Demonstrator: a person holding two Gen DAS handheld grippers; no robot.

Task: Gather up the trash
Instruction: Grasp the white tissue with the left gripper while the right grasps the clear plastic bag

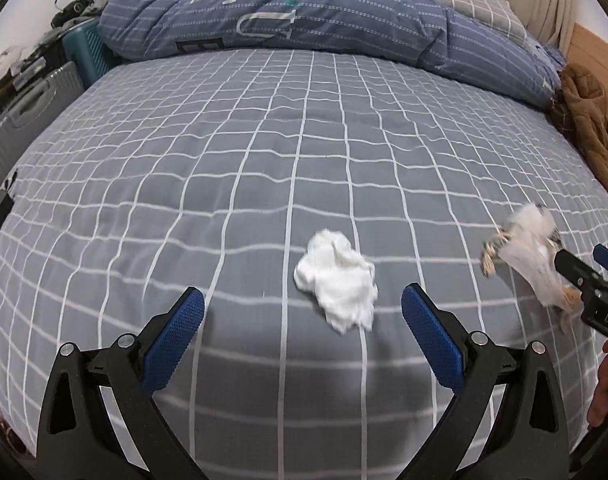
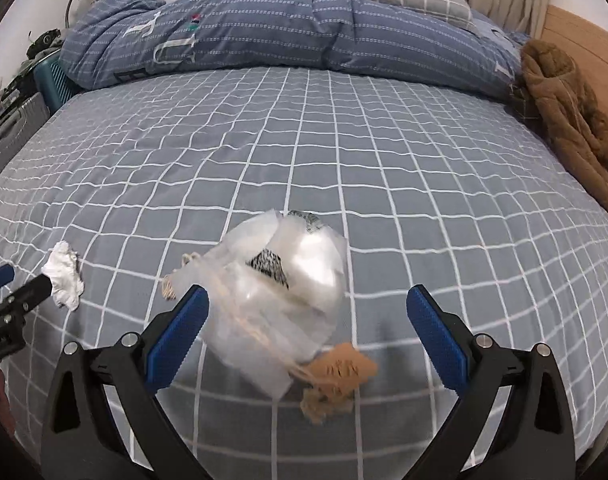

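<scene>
A crumpled white tissue (image 1: 337, 284) lies on the grey checked bed sheet (image 1: 264, 160), just ahead of my open left gripper (image 1: 302, 308) and slightly right of its middle. It also shows in the right wrist view (image 2: 65, 276). A clear plastic packet (image 2: 280, 296) with a string and brown paper tags (image 2: 337, 376) lies between the fingers of my open right gripper (image 2: 307, 320), close to the left finger. The packet also shows at the right of the left wrist view (image 1: 527, 256), beside the right gripper's tip.
A folded blue quilt (image 1: 288, 20) lies across the far side of the bed. A brown jacket (image 2: 571, 120) lies at the right edge. A grey suitcase (image 1: 20, 128) and a teal crate (image 1: 86, 54) stand left of the bed.
</scene>
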